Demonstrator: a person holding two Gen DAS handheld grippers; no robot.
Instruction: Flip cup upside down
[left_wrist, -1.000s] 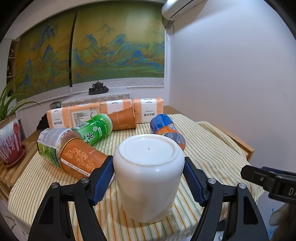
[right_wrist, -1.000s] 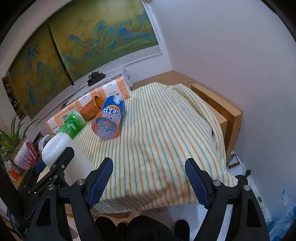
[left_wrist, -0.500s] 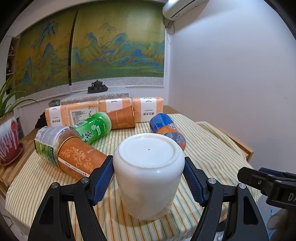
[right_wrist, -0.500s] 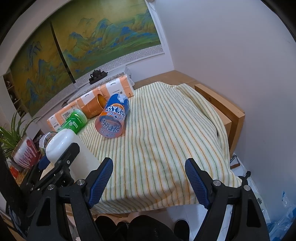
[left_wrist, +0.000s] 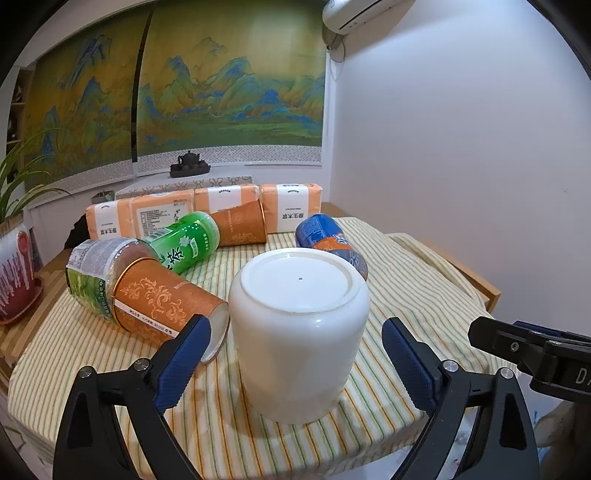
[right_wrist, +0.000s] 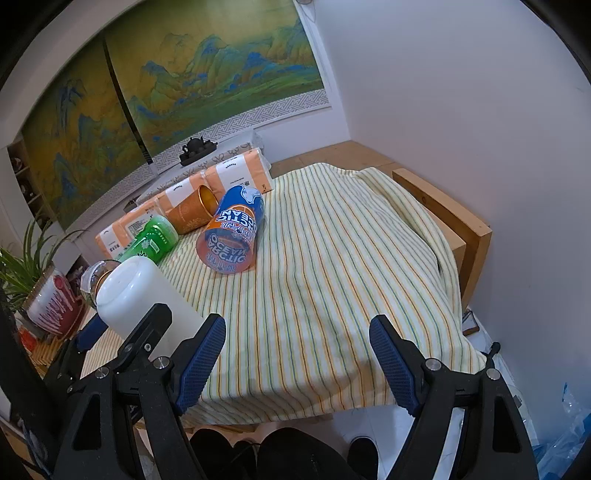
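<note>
Cup stood base-up on the striped cloth near the front edge, rim down, so the flip itself read as done; step in hand was, by judgement, release and retreat. L gripper sat w/ fingers wide, blue pads either side of the cup and apart from its wall, holding nothing. R gripper was also spread wide and empty, over the cloth's front edge, w/ the cup off to its left. To finish well you needed to pull the L gripper straight back, level, w/o closing. An orange can lay just beside the left pad and could roll if clipped. Cloth edge was close, so no dragging of the cup.
</note>
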